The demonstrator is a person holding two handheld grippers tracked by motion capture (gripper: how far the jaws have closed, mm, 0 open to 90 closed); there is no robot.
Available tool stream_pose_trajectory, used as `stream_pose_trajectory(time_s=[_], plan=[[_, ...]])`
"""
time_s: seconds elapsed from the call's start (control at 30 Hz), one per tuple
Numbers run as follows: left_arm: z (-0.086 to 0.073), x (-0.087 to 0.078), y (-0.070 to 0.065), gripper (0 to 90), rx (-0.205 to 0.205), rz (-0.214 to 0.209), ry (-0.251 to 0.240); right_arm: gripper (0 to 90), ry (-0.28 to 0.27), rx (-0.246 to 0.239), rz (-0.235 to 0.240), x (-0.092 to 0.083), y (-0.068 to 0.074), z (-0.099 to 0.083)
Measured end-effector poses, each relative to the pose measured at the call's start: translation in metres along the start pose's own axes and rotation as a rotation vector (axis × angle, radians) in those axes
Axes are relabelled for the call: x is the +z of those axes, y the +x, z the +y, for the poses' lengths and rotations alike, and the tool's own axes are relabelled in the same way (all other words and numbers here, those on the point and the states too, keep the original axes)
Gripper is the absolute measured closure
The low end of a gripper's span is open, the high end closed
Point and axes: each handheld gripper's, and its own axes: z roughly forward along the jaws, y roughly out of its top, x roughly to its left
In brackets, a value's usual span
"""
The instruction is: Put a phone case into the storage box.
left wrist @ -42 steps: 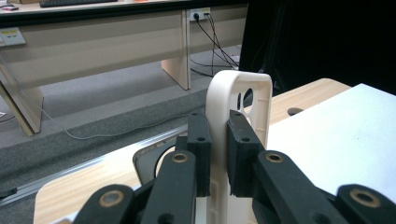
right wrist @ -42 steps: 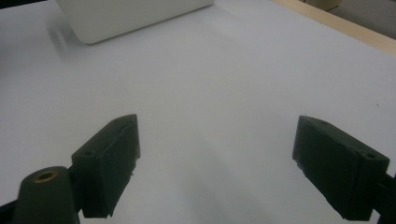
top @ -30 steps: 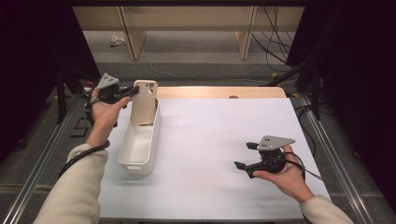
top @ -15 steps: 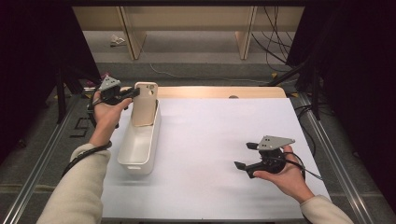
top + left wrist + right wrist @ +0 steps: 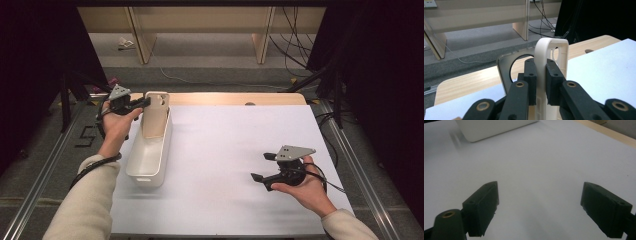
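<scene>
Nearest the person, at about five o'clock on the counter (image 5: 225, 200), the right gripper (image 5: 260, 176) rested in the right hand (image 5: 305, 190) just above the white sheet, its fingers (image 5: 484, 207) spread wide with nothing between them and pointing toward nine o'clock. In the right gripper view, bare white counter lay between those fingers, and a corner of the white bin (image 5: 491, 128) sat farther off at eleven o'clock. Farther away, at about ten o'clock, the long white bin (image 5: 150, 160) lay lengthwise on the sheet near its left edge. At the bin's far end a white handle (image 5: 156, 112) stood upright. The left gripper (image 5: 145, 102), held in the left hand (image 5: 117, 122), came in from nine o'clock, and its fingers (image 5: 530, 80) were clamped narrowly on the handle's edge (image 5: 541, 75). Beyond, a strip of bare wood edged the counter at twelve o'clock.
</scene>
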Motion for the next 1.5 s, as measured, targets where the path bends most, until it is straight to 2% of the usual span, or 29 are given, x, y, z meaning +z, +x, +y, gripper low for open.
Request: stream_pose_trajectory(time_s=[0.37, 0.53, 0.67, 1.23, 1.37, 1.5], plan=[[-0.005, 0.005, 0.003, 80.0, -0.012, 0.007, 0.012, 15.9, 0.002, -0.001, 0.000, 0.000, 0.000, 0.000], [-0.006, 0.007, 0.004, 79.0, 0.004, 0.010, 0.032, 16.0, 0.001, -0.002, -0.001, 0.000, -0.001, 0.000], [-0.007, 0.009, 0.006, 78.5, 0.001, 0.019, 0.039, 16.0, 0.000, -0.001, -0.002, 0.000, -0.001, 0.000], [-0.001, 0.013, 0.004, 74.4, 0.058, 0.084, 0.092, 16.0, 0.002, -0.003, 0.001, 0.000, -0.001, 0.000], [0.000, 0.014, 0.002, 71.7, 0.102, 0.104, 0.124, 16.0, 0.002, -0.003, 0.002, 0.000, -0.001, 0.000], [0.003, 0.014, 0.001, 71.5, 0.110, 0.127, 0.131, 16.0, 0.003, -0.004, 0.002, 0.000, -0.001, 0.000]])
